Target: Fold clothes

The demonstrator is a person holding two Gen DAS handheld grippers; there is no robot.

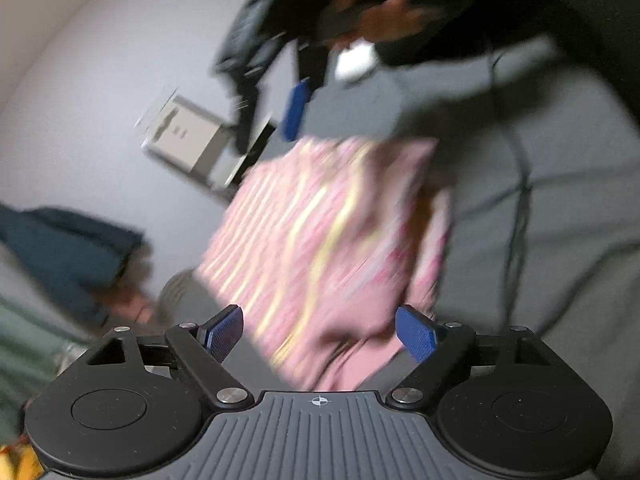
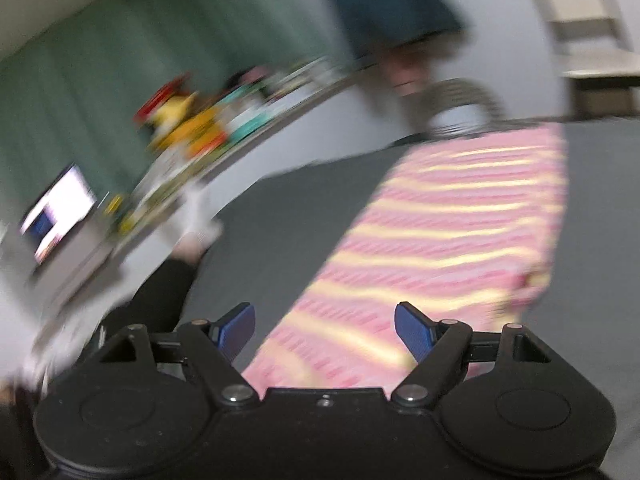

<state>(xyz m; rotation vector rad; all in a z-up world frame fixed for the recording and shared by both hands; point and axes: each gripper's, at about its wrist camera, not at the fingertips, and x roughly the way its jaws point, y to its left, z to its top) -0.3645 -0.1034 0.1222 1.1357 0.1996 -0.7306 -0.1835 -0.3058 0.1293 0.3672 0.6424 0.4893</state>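
Observation:
A pink garment with pale yellow stripes [image 1: 320,232] lies folded into a long rectangle on a grey bed sheet [image 1: 540,240]. Both views are blurred by motion. My left gripper [image 1: 320,334] is open just above the garment's near end, nothing between its blue pads [image 1: 224,332]. In the left wrist view the right gripper shows at the garment's far end as one blue finger [image 1: 296,108], held by a hand [image 1: 380,12]. My right gripper [image 2: 325,330] is open over the other end of the same striped garment [image 2: 440,232], holding nothing.
A beige cabinet [image 1: 188,136] stands by the white wall. Dark teal cloth [image 1: 64,248] hangs at the left. In the right wrist view are a green curtain [image 2: 120,80], a shelf of colourful toys [image 2: 188,124], a lit screen [image 2: 60,208] and a round fan-like object [image 2: 460,108].

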